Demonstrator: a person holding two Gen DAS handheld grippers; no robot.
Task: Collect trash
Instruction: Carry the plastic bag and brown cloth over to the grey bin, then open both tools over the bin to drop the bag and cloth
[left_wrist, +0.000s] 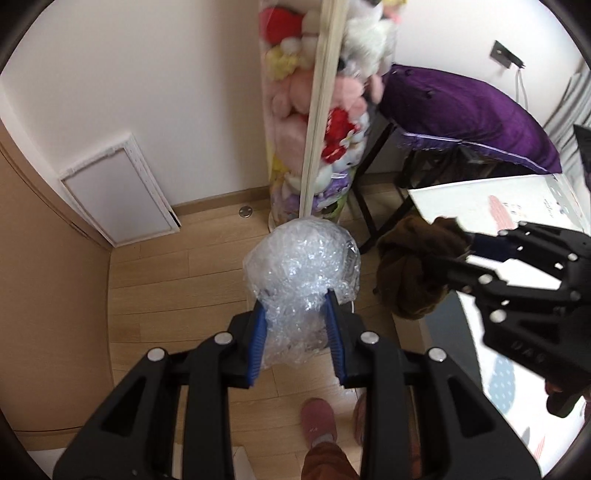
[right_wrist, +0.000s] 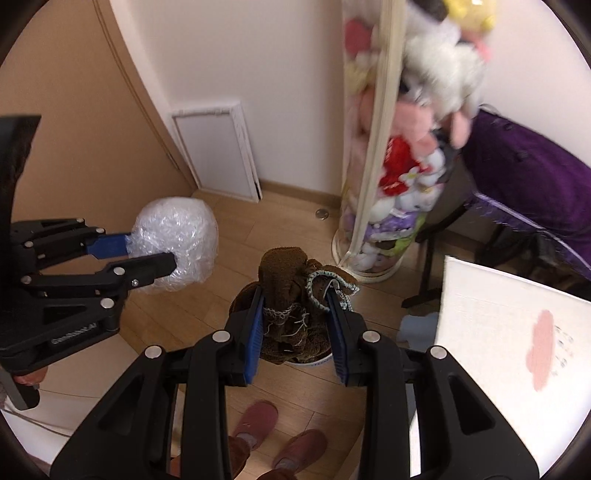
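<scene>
A crumpled ball of clear bubble wrap (left_wrist: 301, 275) hangs above the wooden floor, and my left gripper (left_wrist: 295, 299) is shut on its lower end. In the right wrist view the same bubble wrap (right_wrist: 177, 240) shows at the left with the left gripper (right_wrist: 153, 254) clamped on it. My right gripper (right_wrist: 295, 295) is shut on a brown knitted rag (right_wrist: 291, 291) with a blue-grey frayed edge. A small white bin (right_wrist: 314, 363) sits on the floor right under the rag, mostly hidden. In the left wrist view the brown rag (left_wrist: 413, 266) hangs in the right gripper (left_wrist: 454, 254).
A tall clear tube of plush toys (right_wrist: 384, 206) stands behind. A purple cushion on a black-legged stand (left_wrist: 469, 110) is at the right, a white table corner (right_wrist: 517, 332) below it. A white panel (left_wrist: 118, 188) leans on the wall. The person's pink slippers (right_wrist: 258, 417) stand on the floor.
</scene>
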